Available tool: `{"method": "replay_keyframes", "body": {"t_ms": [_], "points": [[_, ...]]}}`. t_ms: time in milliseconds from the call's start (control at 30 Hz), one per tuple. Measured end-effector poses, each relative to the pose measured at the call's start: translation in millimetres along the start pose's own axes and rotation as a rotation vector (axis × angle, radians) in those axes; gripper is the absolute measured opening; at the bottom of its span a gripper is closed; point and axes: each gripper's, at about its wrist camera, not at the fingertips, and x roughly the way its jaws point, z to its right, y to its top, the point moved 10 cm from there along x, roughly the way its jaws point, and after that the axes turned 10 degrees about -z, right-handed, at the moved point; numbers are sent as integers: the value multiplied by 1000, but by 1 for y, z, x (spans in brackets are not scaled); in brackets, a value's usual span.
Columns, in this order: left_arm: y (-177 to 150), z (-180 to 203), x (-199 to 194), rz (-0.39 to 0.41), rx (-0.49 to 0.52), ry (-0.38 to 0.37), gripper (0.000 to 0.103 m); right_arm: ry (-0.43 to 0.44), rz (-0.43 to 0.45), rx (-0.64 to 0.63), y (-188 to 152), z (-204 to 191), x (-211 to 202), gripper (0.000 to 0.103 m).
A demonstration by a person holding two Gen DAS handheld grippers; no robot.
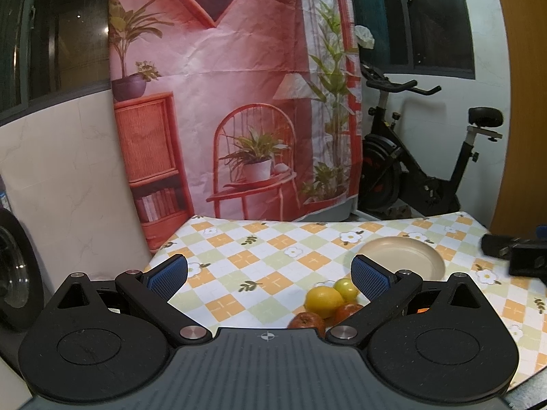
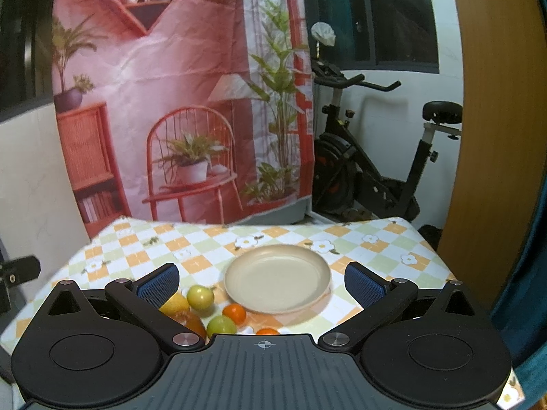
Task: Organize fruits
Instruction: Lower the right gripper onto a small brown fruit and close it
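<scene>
Right gripper (image 2: 261, 282) spread wide, empty beige plate (image 2: 277, 277), fruits (image 2: 218, 311) beside it

Both grippers are hovering level and pointing forward: the left gripper (image 1: 270, 275) is holding its jaws spread wide, nothing between them, and the right gripper (image 2: 262, 282) is gaping just as wide.

An orange (image 2: 267, 331) sits half hidden behind the right gripper's body
</scene>
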Motion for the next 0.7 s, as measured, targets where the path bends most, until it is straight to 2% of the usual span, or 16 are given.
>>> {"method": "replay_keyframes", "body": {"t_ms": [167, 333, 400, 467, 633, 700], "points": [[0, -14, 20, -31, -22, 32, 103, 4, 15, 9, 7, 21, 13, 103], [-8, -25, 47, -85, -81, 5, 101, -12, 24, 35, 5, 35, 41, 103], [-12, -26, 57, -98, -90, -10, 100, 11, 52, 54, 4, 40, 50, 103], [-15, -24, 65, -101, -84, -21, 95, 26, 89, 61, 1, 45, 59, 103], [-17, -14, 78, -52, -112, -118, 93, 32, 144, 35, -1, 51, 77, 103], [-20, -11, 85, -58, -129, -147, 93, 40, 136, 19, -2, 51, 86, 103]]}}
